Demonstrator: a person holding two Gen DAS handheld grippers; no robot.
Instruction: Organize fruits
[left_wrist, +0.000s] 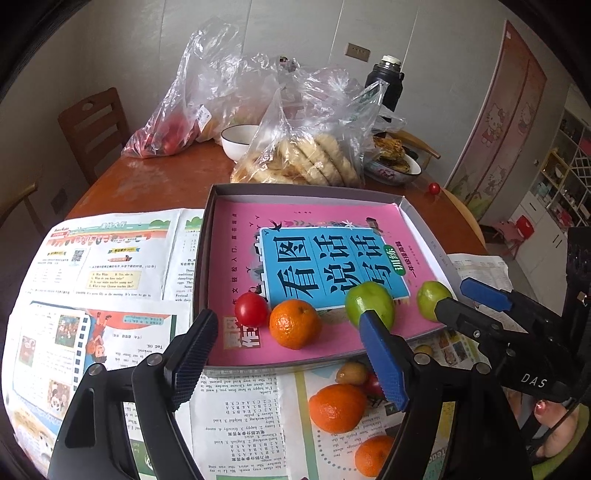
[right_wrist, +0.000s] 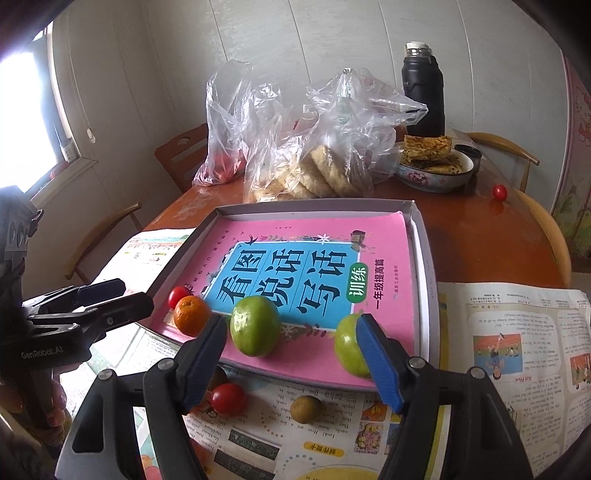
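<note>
A grey tray (left_wrist: 210, 236) (right_wrist: 421, 236) holds a pink book with a cherry tomato (left_wrist: 251, 309) (right_wrist: 178, 295), a tangerine (left_wrist: 294, 324) (right_wrist: 192, 315) and two green fruits (left_wrist: 369, 304) (left_wrist: 432, 300) (right_wrist: 255, 330) (right_wrist: 349, 345) along its near edge. My left gripper (left_wrist: 291, 362) is open and empty just before the tray. My right gripper (right_wrist: 295, 362) (left_wrist: 469, 299) is open and empty at the tray's near right, one finger beside the right green fruit. On the newspaper lie two tangerines (left_wrist: 336, 408) (left_wrist: 373, 456), a tomato (right_wrist: 228, 398) and a brown fruit (right_wrist: 306, 408).
Plastic bags of flatbread (left_wrist: 306, 158) (right_wrist: 317, 173) and red fruit (left_wrist: 166, 136) stand behind the tray, with a white bowl (left_wrist: 236, 140), a bowl of pancakes (right_wrist: 436, 162), a black flask (right_wrist: 423, 92) and a stray tomato (right_wrist: 499, 192). Wooden chairs surround the table.
</note>
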